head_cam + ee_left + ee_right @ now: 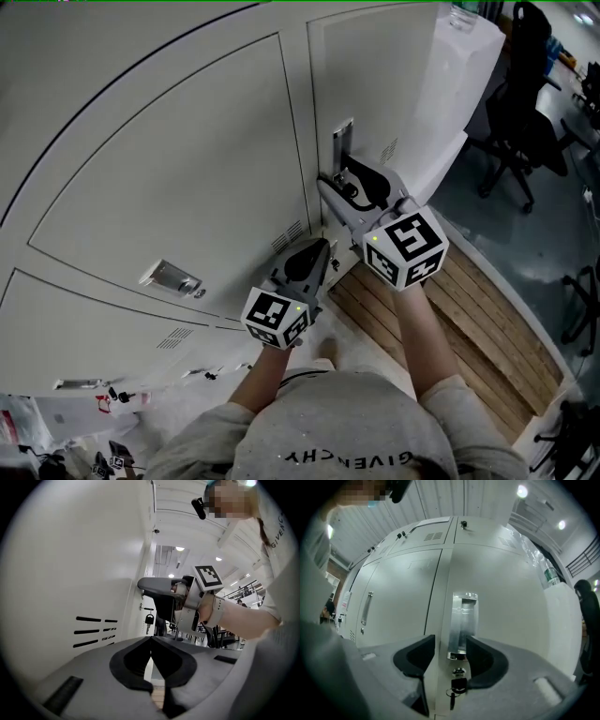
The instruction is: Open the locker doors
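**A:** Left gripper (151, 640): fingers shut, nothing held, low beside the lockers. Right gripper (450, 645): fingers apart, straddling the recessed handle (462, 618), pads not touching it. Door looked shut.

**B:** My advice was to seat deeper, close on the handle, pull straight out and keep clear of the key (457, 685) beneath.

**A:** Counted: two grippers, one key here, three handles across the locker doors (159, 169).

Locker doors (393, 588): smooth matt painted metal; handle (463, 620): bright polished metal; floor planks (469, 309): bare rough wood
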The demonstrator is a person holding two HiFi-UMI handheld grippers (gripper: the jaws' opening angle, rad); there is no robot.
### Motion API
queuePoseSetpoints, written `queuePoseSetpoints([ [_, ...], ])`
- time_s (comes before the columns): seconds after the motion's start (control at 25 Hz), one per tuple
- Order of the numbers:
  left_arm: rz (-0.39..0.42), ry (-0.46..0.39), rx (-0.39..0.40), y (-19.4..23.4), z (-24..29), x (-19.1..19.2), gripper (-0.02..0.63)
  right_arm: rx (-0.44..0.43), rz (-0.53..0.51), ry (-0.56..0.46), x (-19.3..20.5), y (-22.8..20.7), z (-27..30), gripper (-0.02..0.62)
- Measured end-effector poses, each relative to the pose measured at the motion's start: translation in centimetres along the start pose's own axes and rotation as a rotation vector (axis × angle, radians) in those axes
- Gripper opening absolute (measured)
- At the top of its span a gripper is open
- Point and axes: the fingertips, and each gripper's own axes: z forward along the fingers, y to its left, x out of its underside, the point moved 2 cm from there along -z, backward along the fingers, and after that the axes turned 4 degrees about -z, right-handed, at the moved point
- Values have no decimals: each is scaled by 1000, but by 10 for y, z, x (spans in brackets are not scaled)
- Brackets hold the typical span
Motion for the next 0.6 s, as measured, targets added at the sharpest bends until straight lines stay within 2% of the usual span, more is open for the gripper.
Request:
queuePoseSetpoints([
  [0.2, 6, -5, 3, 0, -3, -4, -2, 13, 0, -8, -4, 2, 5, 204],
  [0.4, -5, -9, -44, 1, -6, -3, -2, -103, 113, -69, -5, 8, 7, 195],
  [0.6, -17, -17, -121, -5, -14, 1, -2, -143, 110, -62, -6, 6, -2, 193],
])
